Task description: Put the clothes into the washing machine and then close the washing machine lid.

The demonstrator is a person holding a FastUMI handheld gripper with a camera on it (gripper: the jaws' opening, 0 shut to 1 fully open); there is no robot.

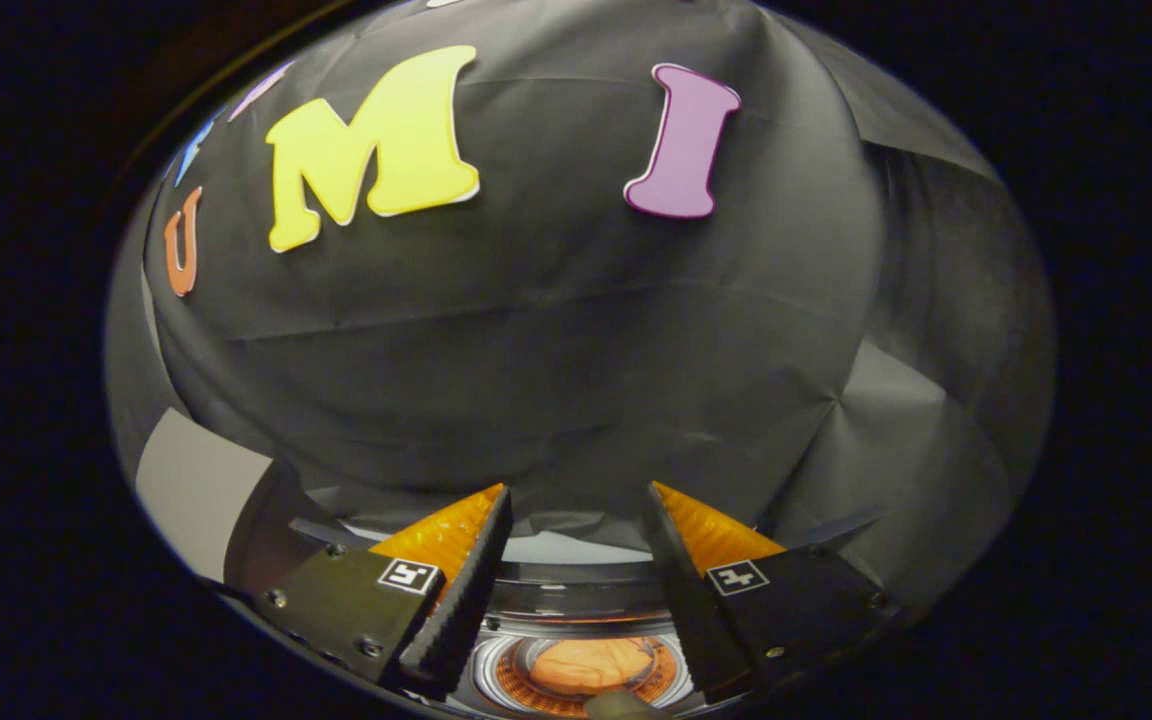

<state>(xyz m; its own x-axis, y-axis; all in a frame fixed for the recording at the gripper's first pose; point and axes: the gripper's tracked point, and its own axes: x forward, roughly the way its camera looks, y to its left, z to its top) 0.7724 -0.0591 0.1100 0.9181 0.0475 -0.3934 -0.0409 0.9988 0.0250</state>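
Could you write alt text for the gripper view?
The hand-held gripper hangs open above a washing machine drum with an orange garment lying inside. Black cloth covers the booth wall beyond.

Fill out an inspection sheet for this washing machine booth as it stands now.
Surface: pale top of the washing machine shows just beyond the fingers.
Job's things: the washing machine's round opening lies below and between the fingers; an orange-lit bundle, probably the clothes, sits inside. Where the lid stands cannot be told.
Clutter: nothing seen.
Grippers: the gripper is open, fingers spread apart, nothing between them, held above the opening.
Cables: nothing seen.
Surroundings: black cloth wall behind the machine; a pale grey panel beside it.
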